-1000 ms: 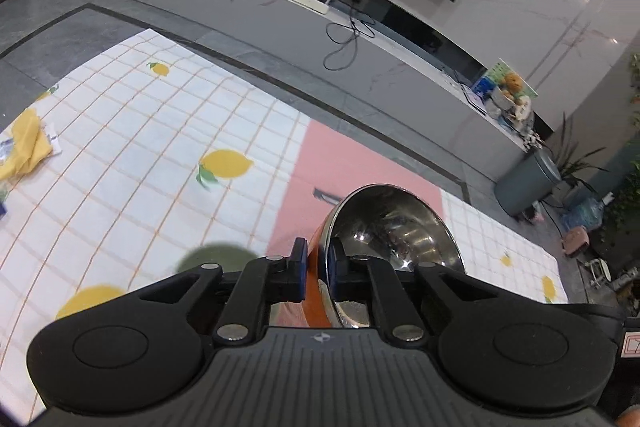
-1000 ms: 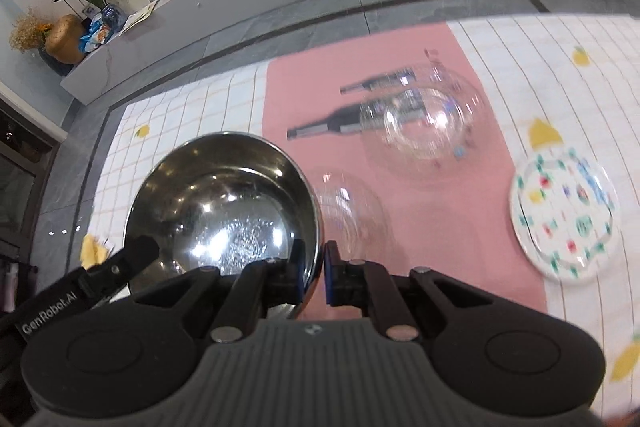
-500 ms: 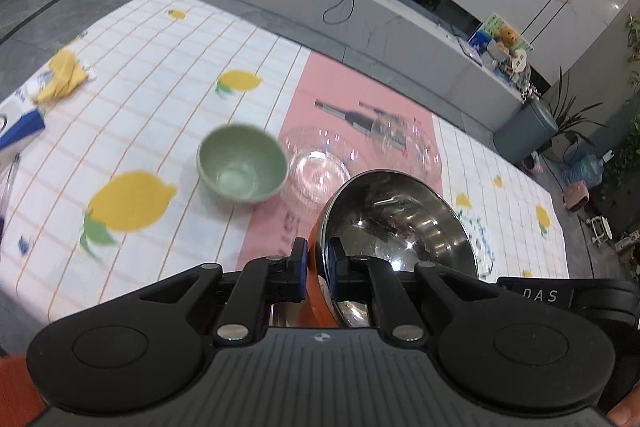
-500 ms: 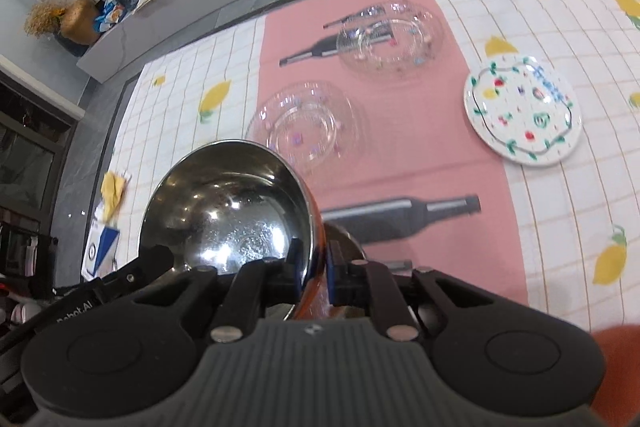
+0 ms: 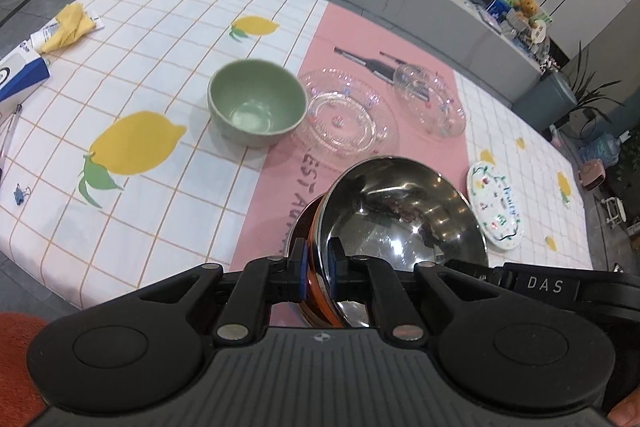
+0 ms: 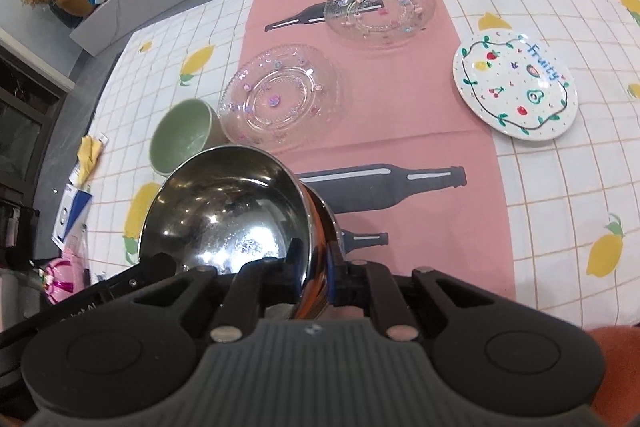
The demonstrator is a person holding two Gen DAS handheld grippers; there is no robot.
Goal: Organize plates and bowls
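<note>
Lemon-print cloth [image 5: 168, 39] under both tools [image 5: 318, 267] [image 6: 312, 261], each clamped on steel bowl [image 5: 404, 211] rim.

The steel bowl [image 5: 404, 215] [image 6: 228, 211], shiny inside with an orange-copper outer wall, is tilted with its mouth facing the cameras, its rim pinched on opposite sides by the left hand-held gripper [image 5: 318, 267] and the right hand-held gripper [image 6: 314, 263]. It seems to sit over a second metal vessel, though that is mostly hidden. At about 11 o'clock from it stands the green bowl [image 5: 256, 103] [image 6: 182, 135], upright and empty, touching or just beside the near glass plate [image 5: 344, 117] [image 6: 282, 99]. The far glass plate [image 5: 430, 99] [image 6: 380, 11] lies at 12 o'clock. The white fruit-painted plate [image 5: 496, 205] [image 6: 516, 89] lies flat at 2 o'clock, well apart.
</note>
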